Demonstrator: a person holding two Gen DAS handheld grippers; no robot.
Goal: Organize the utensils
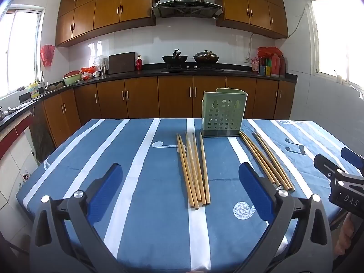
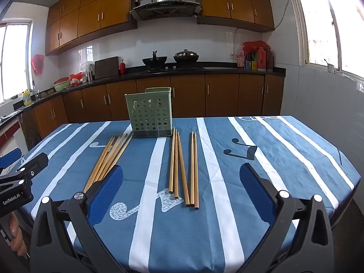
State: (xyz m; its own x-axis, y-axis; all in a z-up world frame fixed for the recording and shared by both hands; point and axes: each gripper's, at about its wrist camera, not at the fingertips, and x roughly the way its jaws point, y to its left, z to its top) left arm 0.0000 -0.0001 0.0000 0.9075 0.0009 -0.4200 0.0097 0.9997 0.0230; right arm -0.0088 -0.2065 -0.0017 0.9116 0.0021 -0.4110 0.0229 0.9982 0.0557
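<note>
Green perforated plastic utensil holder [image 1: 224, 113] stands upright on the table with blue-and-white striped cloth [image 1: 141, 204], near its far edge. Left bundle of wooden chopsticks [image 1: 194, 170] and right bundle of wooden chopsticks [image 1: 267, 160] lie before it, apart, ends toward the near edge.

- You have a pale green perforated utensil holder [image 1: 223, 113] standing upright on a dark base at the far middle of the table.
- You have five wooden chopsticks [image 1: 194, 170] lying flat, roughly parallel, just left of the holder, running towards you.
- You have a second group of wooden chopsticks [image 2: 183, 167] lying flat to the holder's right, far tips near its base.
</note>
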